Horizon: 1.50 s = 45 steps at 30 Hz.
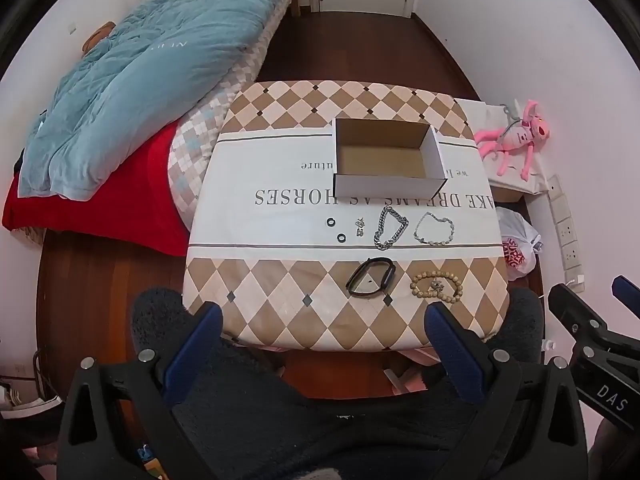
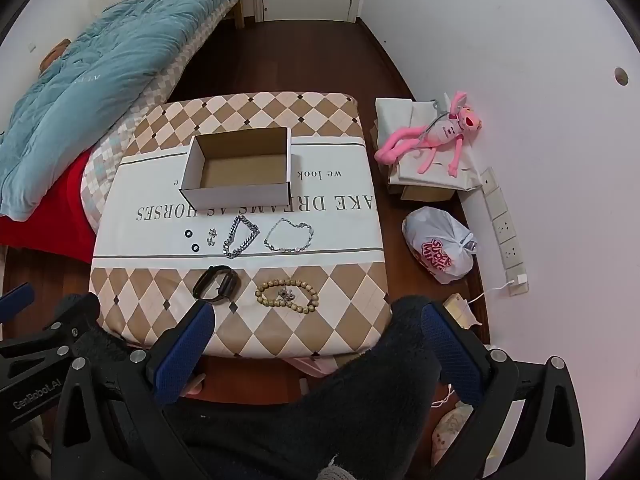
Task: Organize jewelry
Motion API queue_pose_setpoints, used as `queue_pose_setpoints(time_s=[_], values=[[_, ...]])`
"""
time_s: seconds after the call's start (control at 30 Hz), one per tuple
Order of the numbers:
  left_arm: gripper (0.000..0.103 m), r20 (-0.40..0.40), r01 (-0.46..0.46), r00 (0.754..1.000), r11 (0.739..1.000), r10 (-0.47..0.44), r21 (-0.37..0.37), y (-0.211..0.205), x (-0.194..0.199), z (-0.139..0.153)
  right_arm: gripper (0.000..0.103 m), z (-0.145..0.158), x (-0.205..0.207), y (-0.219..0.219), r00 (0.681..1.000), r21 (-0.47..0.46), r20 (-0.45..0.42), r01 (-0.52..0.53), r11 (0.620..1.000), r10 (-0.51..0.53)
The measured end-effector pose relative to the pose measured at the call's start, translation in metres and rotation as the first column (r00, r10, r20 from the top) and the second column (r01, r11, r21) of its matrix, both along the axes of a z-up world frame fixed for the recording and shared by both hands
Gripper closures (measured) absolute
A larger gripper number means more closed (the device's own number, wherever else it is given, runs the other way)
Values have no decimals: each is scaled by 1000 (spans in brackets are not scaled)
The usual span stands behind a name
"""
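On the cloth-covered table [image 1: 280,216], printed with diamond checks and upside-down lettering, seven pieces of jewelry lie in two rows in front of one open cardboard box [image 1: 390,158], which holds nothing visible. The far row, just in front of the box, has two small black rings [image 1: 331,222] [image 1: 341,237] at the left, one above the other, then one pair of small silver earrings [image 1: 360,227], then one heavy silver chain bracelet [image 1: 390,227], then one finer silver bracelet [image 1: 434,229] at the right. These pieces lie apart, none touching another. The near row has two items: one black wristband [image 1: 371,277] on the left and one beaded wooden bracelet [image 1: 437,287] with a small metal charm inside its loop, just beside it on the right.

The left gripper [image 1: 324,344] hangs off the near edge of the table, its two blue-padded fingers [image 1: 196,348] spread wide with nothing between them. The right gripper [image 2: 320,344] is likewise short of the table's near edge, jaws wide apart and holding nothing; its left finger sits near the wristband [image 2: 216,283] in its own view.

To the left is a bed with one teal quilt [image 1: 136,80] over one red blanket [image 1: 104,204]. To the right, on the wooden floor, one pink plush toy [image 2: 436,132] lies on a pale bag, and one tied white plastic bag [image 2: 440,244] sits near a wall power strip [image 2: 502,224].
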<state>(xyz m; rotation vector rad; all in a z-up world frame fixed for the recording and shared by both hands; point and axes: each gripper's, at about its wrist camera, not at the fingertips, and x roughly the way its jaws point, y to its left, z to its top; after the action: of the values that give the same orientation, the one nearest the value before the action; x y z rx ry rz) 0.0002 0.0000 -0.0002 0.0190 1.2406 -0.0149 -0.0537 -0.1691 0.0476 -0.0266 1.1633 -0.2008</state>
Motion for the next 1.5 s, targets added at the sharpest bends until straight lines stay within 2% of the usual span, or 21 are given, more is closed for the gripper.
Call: queue_pose_setpoints(time_s=[0.5, 0.7, 1.5], values=[[0, 9, 2, 1000, 1000, -2, 8, -1, 1, -1, 0, 3, -1, -1, 1000, 16, 4, -1, 1000, 1], [0, 24, 7, 1000, 1000, -7, 11, -10, 3, 13, 0, 5, -2, -2, 1000, 20, 6, 1, 1000, -1], [0, 47, 17, 999, 1000, -18, 9, -7, 0, 17, 0, 10, -4, 1, 1000, 29, 15, -3, 1000, 2]])
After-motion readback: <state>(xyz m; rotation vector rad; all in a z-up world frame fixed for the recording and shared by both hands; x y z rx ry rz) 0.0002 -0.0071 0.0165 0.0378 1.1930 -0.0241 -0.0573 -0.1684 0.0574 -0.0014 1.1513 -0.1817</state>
